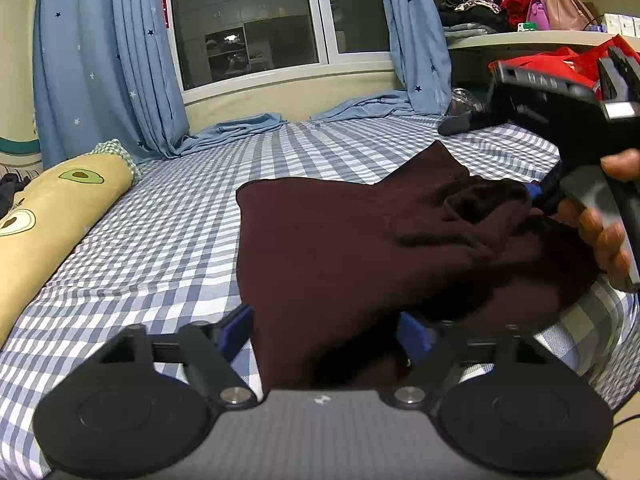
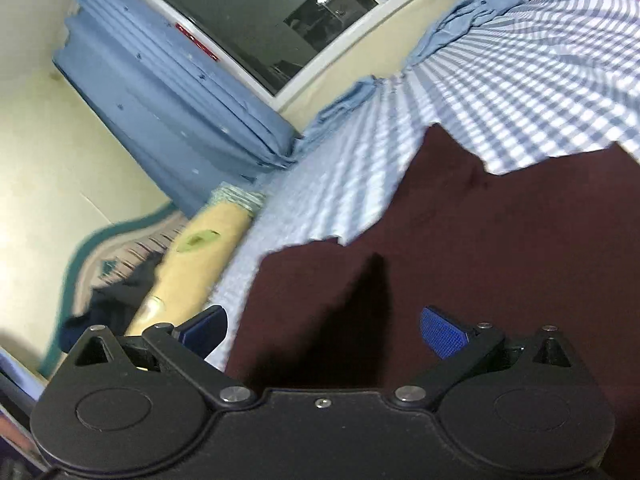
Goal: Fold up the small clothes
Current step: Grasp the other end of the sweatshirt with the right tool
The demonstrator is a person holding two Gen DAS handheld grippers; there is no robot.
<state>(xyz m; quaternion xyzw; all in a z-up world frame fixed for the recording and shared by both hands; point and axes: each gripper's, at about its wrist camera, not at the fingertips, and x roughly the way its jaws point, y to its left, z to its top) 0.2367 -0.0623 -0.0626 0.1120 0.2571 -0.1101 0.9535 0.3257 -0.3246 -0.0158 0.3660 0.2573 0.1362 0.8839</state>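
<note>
A dark maroon garment (image 1: 340, 248) lies on the blue-and-white checked bed sheet (image 1: 168, 216). Its right part is bunched and partly folded over. My left gripper (image 1: 324, 332) is open, with its blue pads either side of the garment's near edge. In the left wrist view my right gripper (image 1: 536, 200) is at the garment's bunched right side, held by a hand (image 1: 604, 236). In the right wrist view the right gripper (image 2: 324, 332) is open above the maroon garment (image 2: 460, 264), with nothing between its blue pads.
A yellow avocado-print bolster (image 1: 52, 220) lies along the bed's left side. Blue star curtains (image 1: 104, 60) hang by the window at the far edge. Shelves with clothes and bags (image 1: 520, 8) stand at the back right. A red bag (image 1: 560, 60) is behind the right gripper.
</note>
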